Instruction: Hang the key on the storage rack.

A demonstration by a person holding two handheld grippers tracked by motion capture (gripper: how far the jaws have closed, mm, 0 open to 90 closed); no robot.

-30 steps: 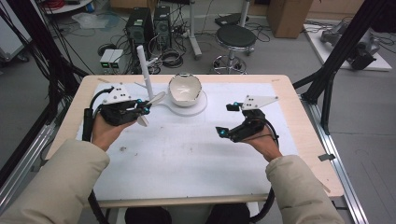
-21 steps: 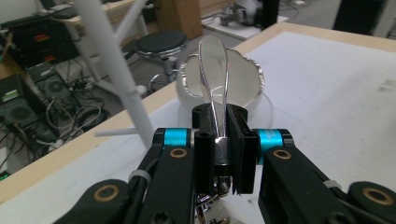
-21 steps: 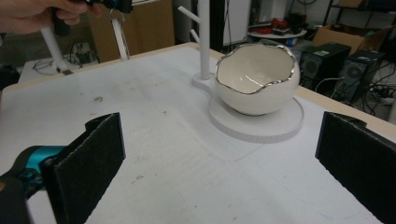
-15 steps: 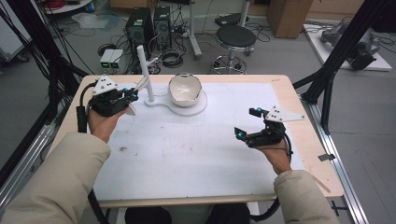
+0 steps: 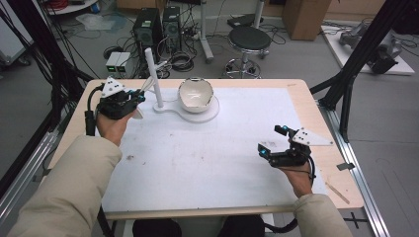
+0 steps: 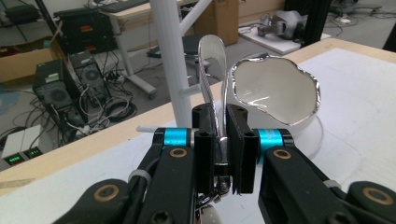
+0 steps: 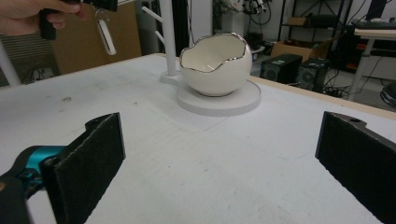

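Note:
My left gripper (image 5: 140,97) is at the table's far left, shut on a spoon (image 6: 211,60). The spoon's shiny handle (image 5: 146,85) rises between the jaws, beside the white post (image 5: 153,79) of a stand. Its pale bowl end (image 7: 106,35) hangs below the hand in the right gripper view. A white egg-shaped bowl (image 5: 195,95) with a silver rim sits on the stand's round base (image 5: 210,113), to the right of the post. My right gripper (image 5: 271,139) stands open near the table's right front, level, and points at the bowl (image 7: 215,60) from well back. Nothing is between its jaws.
A white mat (image 5: 207,163) covers most of the wooden table. Black frame struts (image 5: 346,94) stand off the right edge and dark rails run along the left. A stool (image 5: 247,39) and computer towers (image 5: 153,24) are on the floor beyond the far edge.
My right hand has drawn back to the right and toward the table's front edge, jaws still open. The left hand has shifted slightly left and farther away with the spoon.

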